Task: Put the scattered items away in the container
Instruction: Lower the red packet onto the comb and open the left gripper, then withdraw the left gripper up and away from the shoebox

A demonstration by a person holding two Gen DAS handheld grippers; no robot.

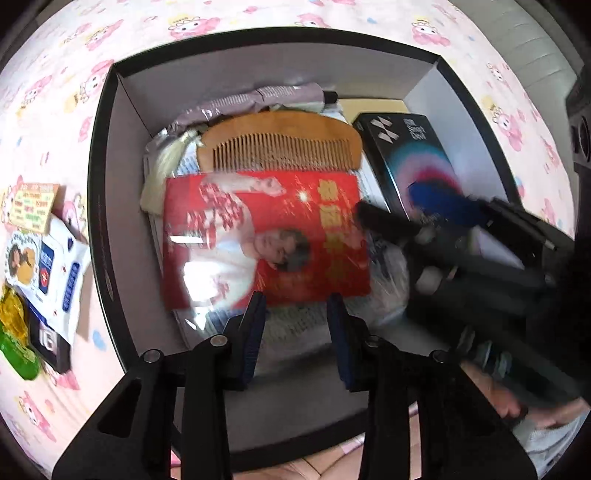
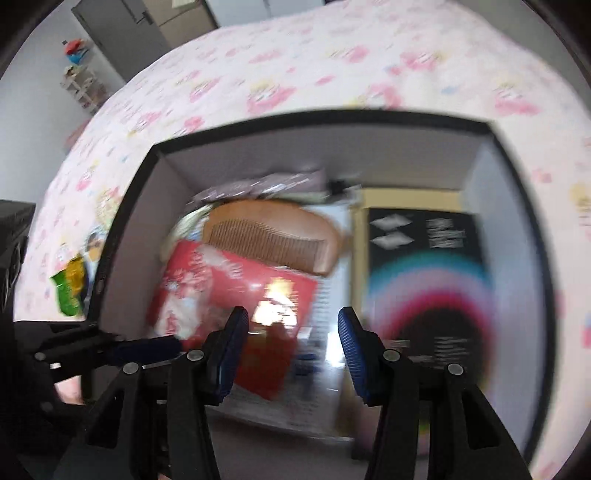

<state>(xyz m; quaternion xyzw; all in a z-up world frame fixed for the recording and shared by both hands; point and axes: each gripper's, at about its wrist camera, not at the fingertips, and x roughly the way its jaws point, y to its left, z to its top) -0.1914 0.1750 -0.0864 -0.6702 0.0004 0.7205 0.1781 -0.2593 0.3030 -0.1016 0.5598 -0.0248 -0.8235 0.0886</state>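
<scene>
Left gripper over near end of box, jaws parted, nothing between pads. Right gripper likewise above box, jaws apart, empty. Inside box: red packet in middle, wooden comb just beyond it, touching; black carton along right wall; grey pouch at far wall. Outside box's left wall on pink sheet: white wipes pack, green-gold wrapper.

A bed covered by a pink cartoon-print sheet carries a black-rimmed box set squarely on it. Just left of the box, loose items lie in a cluster on the sheet: a white wipes pack, a yellow-and-green packet, and a small printed card.
</scene>
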